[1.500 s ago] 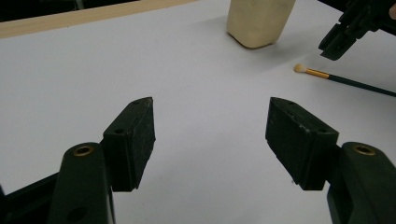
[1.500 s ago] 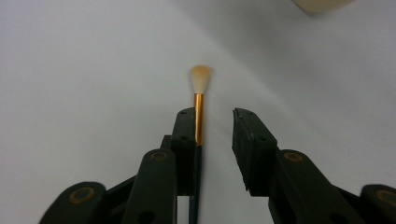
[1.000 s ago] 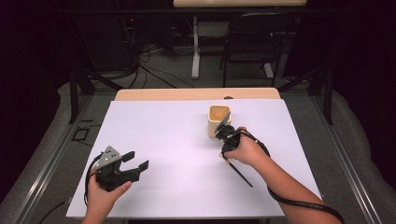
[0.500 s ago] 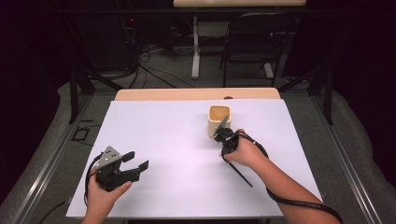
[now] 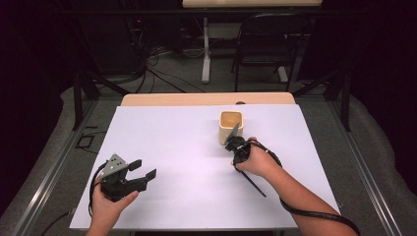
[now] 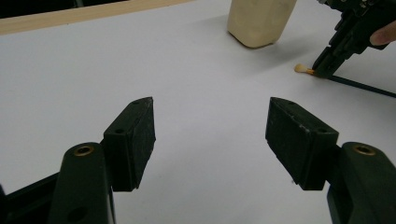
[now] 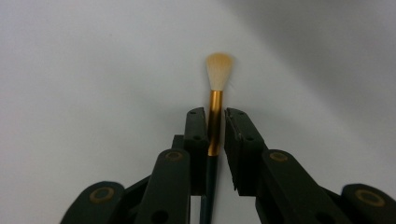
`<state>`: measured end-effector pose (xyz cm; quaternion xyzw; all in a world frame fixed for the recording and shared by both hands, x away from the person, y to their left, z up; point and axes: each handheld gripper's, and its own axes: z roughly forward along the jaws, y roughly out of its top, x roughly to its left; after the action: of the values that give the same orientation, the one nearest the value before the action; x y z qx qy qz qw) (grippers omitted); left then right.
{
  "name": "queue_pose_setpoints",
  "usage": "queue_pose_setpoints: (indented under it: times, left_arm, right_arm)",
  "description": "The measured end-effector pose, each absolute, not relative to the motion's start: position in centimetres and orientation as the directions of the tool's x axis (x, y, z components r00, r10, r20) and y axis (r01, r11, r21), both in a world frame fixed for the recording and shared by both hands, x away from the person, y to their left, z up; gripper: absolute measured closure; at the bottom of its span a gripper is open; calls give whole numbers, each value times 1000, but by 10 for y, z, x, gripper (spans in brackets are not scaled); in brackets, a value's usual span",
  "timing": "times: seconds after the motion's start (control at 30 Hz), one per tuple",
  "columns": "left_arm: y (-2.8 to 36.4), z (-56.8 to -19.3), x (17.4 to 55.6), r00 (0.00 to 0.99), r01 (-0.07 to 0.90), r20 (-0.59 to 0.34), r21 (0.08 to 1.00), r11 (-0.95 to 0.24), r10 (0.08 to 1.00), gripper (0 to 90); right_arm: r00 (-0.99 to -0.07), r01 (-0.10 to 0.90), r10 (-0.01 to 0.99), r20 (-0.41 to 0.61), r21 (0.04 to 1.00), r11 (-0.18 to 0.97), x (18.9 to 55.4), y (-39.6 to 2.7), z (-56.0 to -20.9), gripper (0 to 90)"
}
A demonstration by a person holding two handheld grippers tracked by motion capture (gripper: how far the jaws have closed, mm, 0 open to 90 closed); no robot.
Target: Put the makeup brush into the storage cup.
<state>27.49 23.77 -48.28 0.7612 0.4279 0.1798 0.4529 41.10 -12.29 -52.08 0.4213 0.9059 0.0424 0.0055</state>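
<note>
Gold-ferruled, dark-handled thin paintbrush is lying flat on the white table sheet, just beside the tan square cup. Right gripper jaws have just been closing and are flanking the rigid ferrule, the preferred hold: light, slim, probably slippery.

Bright tabletop, dark surroundings (soft close-ups), faint shadows
</note>
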Motion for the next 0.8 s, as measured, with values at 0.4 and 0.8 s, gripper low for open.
queue_pose_setpoints:
  times: [0.4, 0.8]
  left_arm:
    - [238, -483, 275, 571, 489, -117, 844, -223, 813, 334]
    - [239, -483, 275, 571, 492, -118, 842, -223, 813, 334]
  right_arm:
    - [-644, 764, 765, 33, 90, 639, 411, -124, -524, 825]
    - [-643, 766, 765, 40, 65, 640, 412, -122, -525, 835]
